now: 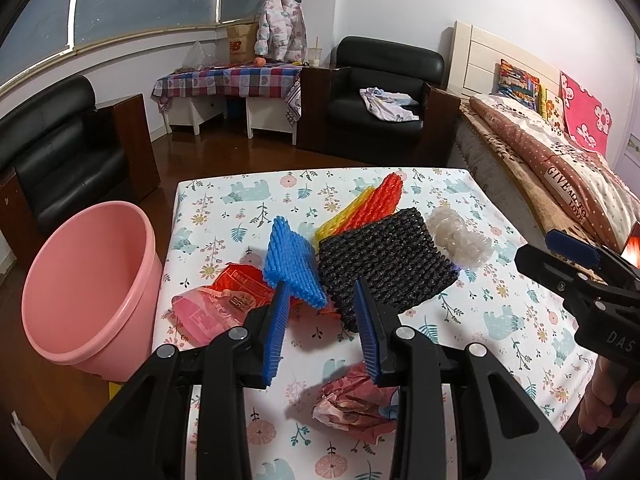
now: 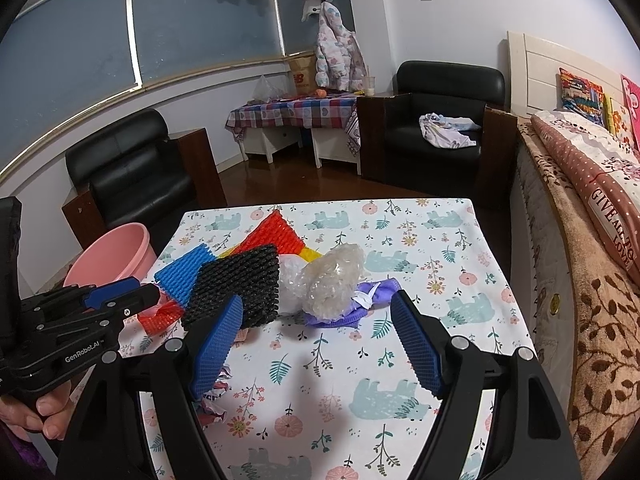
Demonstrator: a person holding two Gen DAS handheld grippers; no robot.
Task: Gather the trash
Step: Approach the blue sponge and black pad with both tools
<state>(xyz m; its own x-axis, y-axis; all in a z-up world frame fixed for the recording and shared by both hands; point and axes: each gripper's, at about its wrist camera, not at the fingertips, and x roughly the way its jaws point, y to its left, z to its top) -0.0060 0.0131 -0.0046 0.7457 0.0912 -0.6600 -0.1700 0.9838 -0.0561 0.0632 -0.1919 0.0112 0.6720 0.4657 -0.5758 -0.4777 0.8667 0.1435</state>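
Observation:
Trash lies on the patterned tablecloth (image 1: 224, 208): a blue foam net (image 1: 290, 268), a black foam net (image 1: 384, 264), an orange-red net (image 1: 380, 200) over a yellow one (image 1: 340, 220), a red and pink wrapper (image 1: 216, 304), a clear plastic wad (image 1: 456, 236) and crumpled pink paper (image 1: 348, 400). My left gripper (image 1: 324, 312) hovers open above the table just short of the blue and black nets, with nothing between its pads. My right gripper (image 2: 316, 328) is open over bare cloth, short of the plastic wad (image 2: 334, 280) and a purple scrap (image 2: 376, 292). The black net (image 2: 240, 284) sits left of it.
A pink bucket (image 1: 84, 288) stands on the floor left of the table, also seen as the bucket (image 2: 116, 256) in the right wrist view. A bed (image 1: 560, 168) runs along the right side. Black armchairs (image 1: 380, 92) and a checkered side table (image 1: 228, 80) stand behind.

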